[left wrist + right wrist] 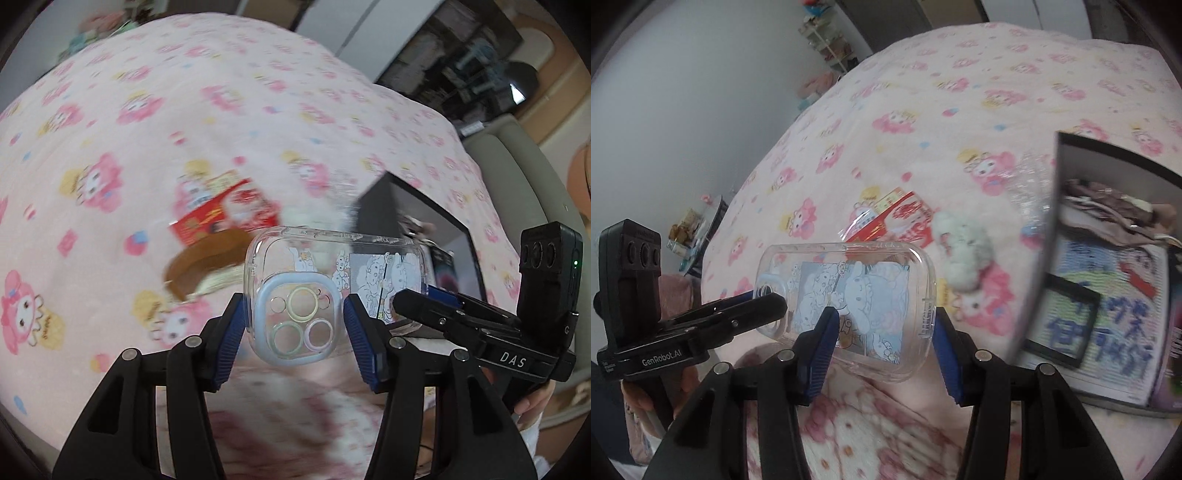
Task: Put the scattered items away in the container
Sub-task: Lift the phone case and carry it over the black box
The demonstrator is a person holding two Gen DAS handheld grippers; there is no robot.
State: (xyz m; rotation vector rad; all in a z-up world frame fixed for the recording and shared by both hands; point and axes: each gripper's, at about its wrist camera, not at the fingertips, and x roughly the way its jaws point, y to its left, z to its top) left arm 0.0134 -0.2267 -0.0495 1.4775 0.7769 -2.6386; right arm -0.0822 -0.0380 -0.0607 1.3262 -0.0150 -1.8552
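A clear phone case (332,288) with cartoon stickers and a light-blue camera ring is held in the air between both grippers. My left gripper (295,325) is shut on its camera end. My right gripper (882,325) is shut on its other end (864,306). The dark box container (1108,266) stands open to the right, with printed items inside; it also shows in the left wrist view (424,229). On the pink bedspread lie a red packet (225,214), a brown comb (199,266) and a white plush toy (964,254).
The pink cartoon-print bedspread (923,110) covers the whole bed. A crinkled clear wrapper (1030,184) lies by the box's near wall. A white wall and shelves stand beyond the bed's left edge.
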